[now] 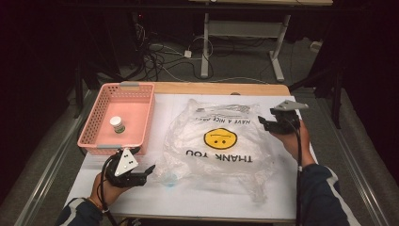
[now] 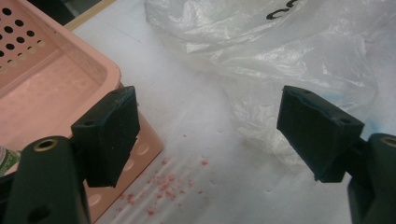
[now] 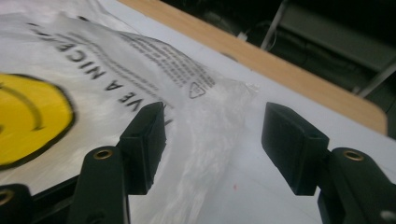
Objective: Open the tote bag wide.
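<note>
both grippers gaping at the edges of the plastic bag

i'm looking down on the table [image 1: 197, 200] and the clear plastic bag [image 1: 221, 141] lies spread flat between my two tools, its yellow smiley face [image 1: 219, 139] and "thank you" print reading upside down from my side. my left gripper [image 1: 149, 170] sits low at the near left, jaws spread wide apart with nothing in them. through the left gripper view, the crumpled near corner of the bag [image 2: 280, 60] lies just ahead of the left gripper [image 2: 205, 126] and over toward its right jaw, which sits right at the film's edge; i can't tell if it touches. the pink basket [image 2: 56, 84] is tucked right against the left jaw, and a scatter of pink crumbs [image 2: 163, 184] dots the white surface just below the gap.

my right gripper [image 1: 264, 118] hovers at the bag's far right corner, jaws parted and empty. in the right gripper view, the bag's wrinkled edge [image 3: 205, 126] runs into the gap of the right gripper [image 3: 212, 144], with the printed text off beside its left jaw and bare white surface under its right jaw. the pads aren't pressing the film.

up in the high view, the basket [image 1: 94, 123] stands just beyond my left gripper, holding a small white-capped bottle [image 1: 117, 125] standing upright inside.
</note>
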Demonstrator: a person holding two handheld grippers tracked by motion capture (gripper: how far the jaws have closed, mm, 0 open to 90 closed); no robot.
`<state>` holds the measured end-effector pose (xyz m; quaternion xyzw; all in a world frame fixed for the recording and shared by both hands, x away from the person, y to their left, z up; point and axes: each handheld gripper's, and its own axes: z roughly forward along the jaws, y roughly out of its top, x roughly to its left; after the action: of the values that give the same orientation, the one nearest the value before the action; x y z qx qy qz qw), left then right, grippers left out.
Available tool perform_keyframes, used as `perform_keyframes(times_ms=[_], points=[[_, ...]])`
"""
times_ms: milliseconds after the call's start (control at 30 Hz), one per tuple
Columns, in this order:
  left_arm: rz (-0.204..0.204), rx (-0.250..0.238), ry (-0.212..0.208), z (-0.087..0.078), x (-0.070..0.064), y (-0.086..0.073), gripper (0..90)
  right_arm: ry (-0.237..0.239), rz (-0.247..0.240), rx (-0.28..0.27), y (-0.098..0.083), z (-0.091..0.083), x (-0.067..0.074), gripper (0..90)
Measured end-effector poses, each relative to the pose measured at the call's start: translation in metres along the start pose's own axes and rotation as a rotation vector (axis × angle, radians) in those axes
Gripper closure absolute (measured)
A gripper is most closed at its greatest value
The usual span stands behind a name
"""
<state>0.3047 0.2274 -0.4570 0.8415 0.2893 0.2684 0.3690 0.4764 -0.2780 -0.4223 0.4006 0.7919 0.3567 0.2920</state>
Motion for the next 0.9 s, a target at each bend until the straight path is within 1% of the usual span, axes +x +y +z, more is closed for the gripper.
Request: perform_keyframes(times_ms=[33,67,100,133,200,233,300,333,367,400,433,467,500,533,567,600,633,667,700,733,767,800,833,867,900], points=[[0.0,0.001,-0.004,0.0,0.0,0.0,20.4,0.0,0.0,0.0,0.0,0.0,0.0,40.4],[0.002,0.005,-0.006,0.001,-0.001,-0.001,20.4,-0.02,0.02,0.044,0.002,0.021,-0.006,41.0],[0.003,0.008,-0.01,0.001,-0.001,-0.001,20.4,-0.022,0.043,0.066,0.003,0.03,-0.009,41.2],[0.004,0.009,-0.012,0.002,-0.001,-0.001,20.4,-0.028,0.061,0.086,0.002,0.038,-0.012,43.1],[0.005,0.015,-0.025,0.002,-0.002,-0.003,20.6,-0.044,0.075,0.111,-0.002,0.052,-0.014,46.1],[0.005,0.015,-0.025,0.002,-0.002,-0.003,20.6,-0.061,0.084,0.129,-0.004,0.058,-0.015,49.7],[0.008,0.016,-0.03,0.002,-0.003,-0.003,20.6,-0.025,0.144,0.151,-0.01,0.069,-0.019,60.5],[0.008,0.016,-0.03,0.002,-0.003,-0.003,20.7,-0.042,0.148,0.164,-0.011,0.073,-0.018,65.6],[0.007,0.013,-0.032,0.002,-0.003,-0.003,20.7,-0.052,0.135,0.176,-0.01,0.075,-0.017,73.2],[0.007,0.013,-0.032,0.002,-0.003,-0.003,20.8,-0.058,0.119,0.179,-0.008,0.076,-0.016,79.3],[0.009,0.011,-0.033,0.002,-0.003,-0.003,20.8,-0.069,0.114,0.188,-0.007,0.077,-0.015,86.7],[0.01,0.012,-0.036,0.002,-0.003,-0.003,20.9,-0.073,0.115,0.197,-0.007,0.078,-0.014,89.6],[0.019,0.019,-0.03,0.003,-0.002,-0.002,20.9,-0.081,0.12,0.196,-0.006,0.079,-0.014,90.0],[0.014,0.016,-0.031,0.003,-0.001,-0.002,20.9,-0.095,0.121,0.199,-0.006,0.08,-0.013,90.0],[0.014,0.016,-0.031,0.003,-0.001,-0.002,21.0,-0.095,0.121,0.199,-0.006,0.08,-0.013,90.0],[0.005,0.015,-0.027,0.003,0.0,-0.003,21.6,-0.142,0.121,0.201,-0.006,0.079,-0.015,90.0],[0.005,0.015,-0.027,0.003,0.0,-0.003,21.6,-0.17,0.125,0.205,-0.008,0.078,-0.017,90.0],[0.003,0.014,-0.028,0.003,0.001,-0.003,21.7,-0.194,0.142,0.206,-0.01,0.077,-0.02,90.0],[0.015,0.013,-0.022,0.003,0.001,-0.003,21.6,-0.22,0.169,0.209,-0.012,0.075,-0.024,90.0],[0.015,0.013,-0.022,0.003,0.001,-0.003,21.6,-0.231,0.202,0.211,-0.015,0.072,-0.029,90.0],[0.017,0.011,-0.023,0.004,0.003,-0.003,21.7,-0.245,0.223,0.218,-0.017,0.068,-0.033,90.0],[0.017,0.011,-0.023,0.004,0.003,-0.003,21.6,-0.258,0.23,0.233,-0.019,0.065,-0.037,90.0],[0.018,0.012,-0.025,0.004,0.003,-0.003,21.7,-0.256,0.252,0.242,-0.022,0.061,-0.042,90.0],[0.024,0.014,-0.026,0.005,0.003,-0.003,21.7,-0.25,0.263,0.254,-0.024,0.056,-0.046,90.0],[0.032,0.016,-0.025,0.005,0.003,-0.003,21.7,-0.247,0.259,0.264,-0.027,0.052,-0.048,90.0]])
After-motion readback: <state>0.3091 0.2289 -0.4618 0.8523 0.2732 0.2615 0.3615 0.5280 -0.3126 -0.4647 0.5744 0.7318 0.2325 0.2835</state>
